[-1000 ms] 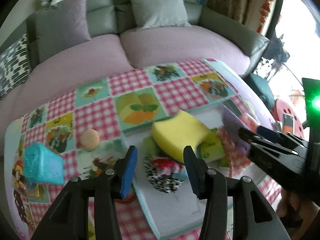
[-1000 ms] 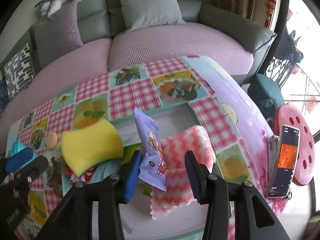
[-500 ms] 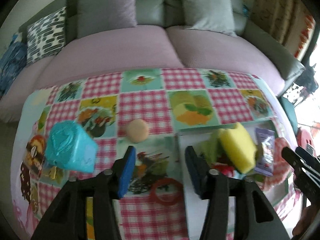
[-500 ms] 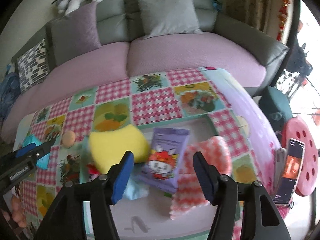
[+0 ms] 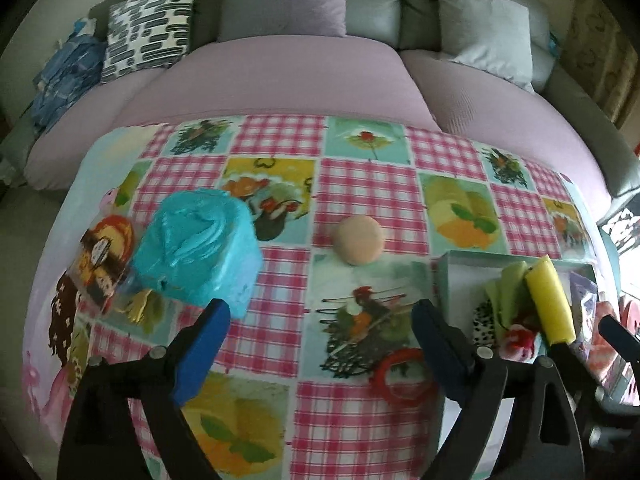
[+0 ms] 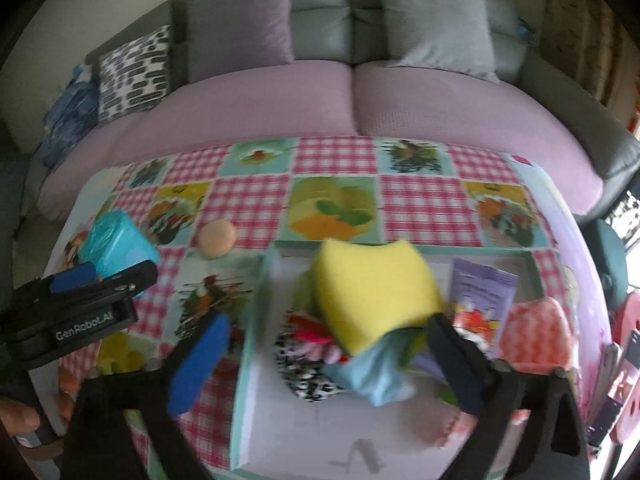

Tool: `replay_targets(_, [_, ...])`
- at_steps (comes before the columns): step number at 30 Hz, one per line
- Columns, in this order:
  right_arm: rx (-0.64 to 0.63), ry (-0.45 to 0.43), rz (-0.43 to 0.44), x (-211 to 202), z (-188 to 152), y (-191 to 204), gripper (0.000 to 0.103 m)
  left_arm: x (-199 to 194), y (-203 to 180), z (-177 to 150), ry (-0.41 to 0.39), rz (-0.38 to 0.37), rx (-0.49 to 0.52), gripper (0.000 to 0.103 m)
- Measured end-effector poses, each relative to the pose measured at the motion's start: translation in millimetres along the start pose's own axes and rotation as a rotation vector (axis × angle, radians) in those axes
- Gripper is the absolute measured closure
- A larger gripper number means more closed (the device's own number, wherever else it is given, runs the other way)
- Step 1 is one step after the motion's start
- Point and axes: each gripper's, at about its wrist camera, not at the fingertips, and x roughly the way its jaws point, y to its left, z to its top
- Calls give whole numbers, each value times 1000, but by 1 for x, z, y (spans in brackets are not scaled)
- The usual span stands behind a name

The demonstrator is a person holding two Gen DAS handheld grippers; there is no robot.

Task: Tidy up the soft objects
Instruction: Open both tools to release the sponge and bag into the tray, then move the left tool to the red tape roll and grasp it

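My left gripper (image 5: 320, 354) hovers over the patterned tablecloth, its jaws opening with nothing between them. Ahead of it lie a peach round puff (image 5: 359, 241), a blue soft pack (image 5: 200, 252) to the left and a red ring (image 5: 402, 376) by the right finger. My right gripper (image 6: 328, 364) hangs above the white box (image 6: 250, 360), jaws opening wide and pressing nothing. Piled in the box are a yellow sponge (image 6: 372, 292), a purple packet (image 6: 480, 300), a pink-white cloth (image 6: 536, 332), a black-and-white scrunchie (image 6: 304, 368) and a light blue cloth (image 6: 376, 372).
A pink and grey sofa (image 5: 280, 76) with cushions curves behind the table. The left gripper (image 6: 96, 280) shows at the left of the right wrist view, with a person's hand (image 6: 16, 420) below it. A pink stool (image 6: 628, 400) stands past the table's right edge.
Both grippers have widened. The left one swung left from the box to over the tablecloth. The purple packet that stood between the right jaws now lies flat in the box.
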Motion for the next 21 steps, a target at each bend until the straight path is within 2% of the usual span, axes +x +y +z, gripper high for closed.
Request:
replay_targets(10, [-24, 15, -8, 1, -8, 13, 0, -6, 15, -13, -30, -19, -44, 10])
replay_targets(21, [-25, 73, -39, 16, -10, 9, 0, 32, 10, -31, 131, -49, -49, 10])
